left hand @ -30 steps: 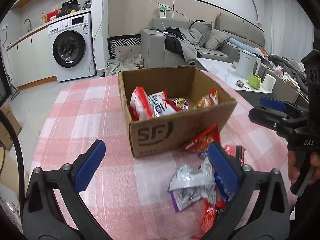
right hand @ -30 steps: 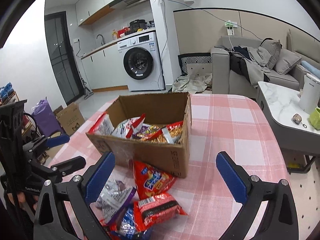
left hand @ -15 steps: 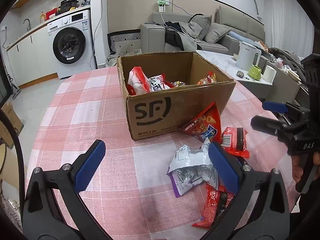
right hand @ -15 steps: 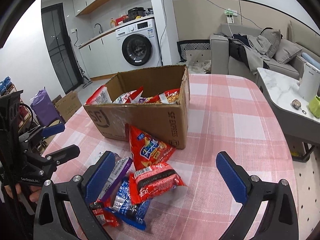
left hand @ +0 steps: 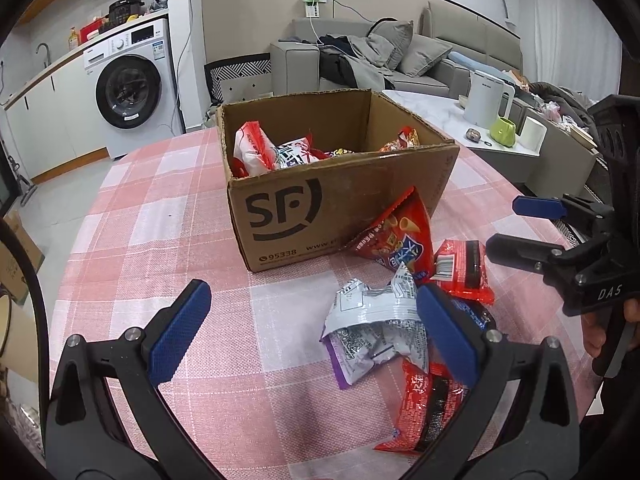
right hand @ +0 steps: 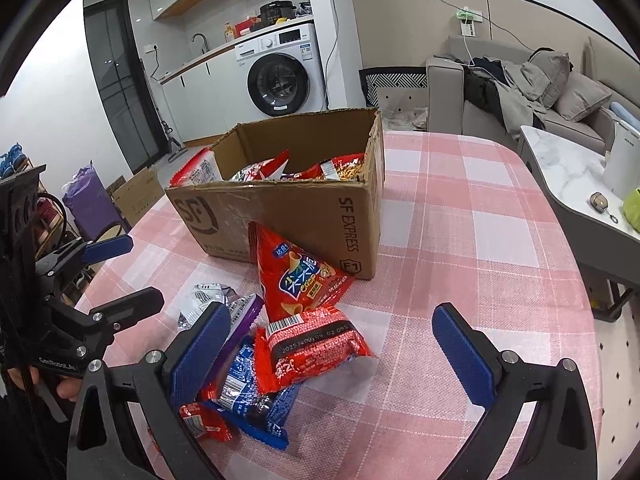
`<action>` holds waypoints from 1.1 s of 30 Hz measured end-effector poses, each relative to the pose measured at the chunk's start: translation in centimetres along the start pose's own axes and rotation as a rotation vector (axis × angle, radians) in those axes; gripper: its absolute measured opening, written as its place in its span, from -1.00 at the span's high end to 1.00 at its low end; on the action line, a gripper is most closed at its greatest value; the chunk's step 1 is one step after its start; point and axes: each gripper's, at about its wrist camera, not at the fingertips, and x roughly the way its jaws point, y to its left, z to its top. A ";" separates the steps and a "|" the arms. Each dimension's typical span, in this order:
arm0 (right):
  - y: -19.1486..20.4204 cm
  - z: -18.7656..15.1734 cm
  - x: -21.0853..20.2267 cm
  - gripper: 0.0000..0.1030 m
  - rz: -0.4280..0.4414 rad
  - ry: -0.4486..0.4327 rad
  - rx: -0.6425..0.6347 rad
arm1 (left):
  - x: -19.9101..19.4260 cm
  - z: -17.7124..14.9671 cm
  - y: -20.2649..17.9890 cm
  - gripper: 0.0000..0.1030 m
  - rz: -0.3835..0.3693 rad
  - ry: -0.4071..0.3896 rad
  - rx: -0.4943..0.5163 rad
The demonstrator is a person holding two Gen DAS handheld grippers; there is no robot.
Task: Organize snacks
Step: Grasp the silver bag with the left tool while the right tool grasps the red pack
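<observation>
On the pink checked worktop (left hand: 168, 216), beside brown cardboard box (left hand: 320, 216): loose overlapping snack packets, crinkled silver-and-purple packet (left hand: 372, 332) nearest; left tool (left hand: 312, 336) and right tool (right hand: 340, 352) both spread wide, empty; risk of pinching two packets together or slipping off glossy film.

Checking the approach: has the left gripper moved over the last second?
Yes. The left gripper has come lower and nearer the loose packets: the cardboard box now rises higher against the sofa, hiding most of its contents.
</observation>
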 end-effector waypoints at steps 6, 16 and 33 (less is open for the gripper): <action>0.2 -0.5 1.3 -0.99 0.004 0.041 -0.010 | 1.2 -0.4 0.2 -0.99 -0.023 0.035 -0.008; -0.1 -1.7 3.9 -0.99 0.028 0.113 0.016 | 3.4 -1.2 -0.2 -0.99 -0.064 0.096 -0.013; -0.8 -2.2 4.8 -0.88 0.083 0.125 0.062 | 5.9 -2.5 -1.6 -0.99 -0.102 0.151 -0.026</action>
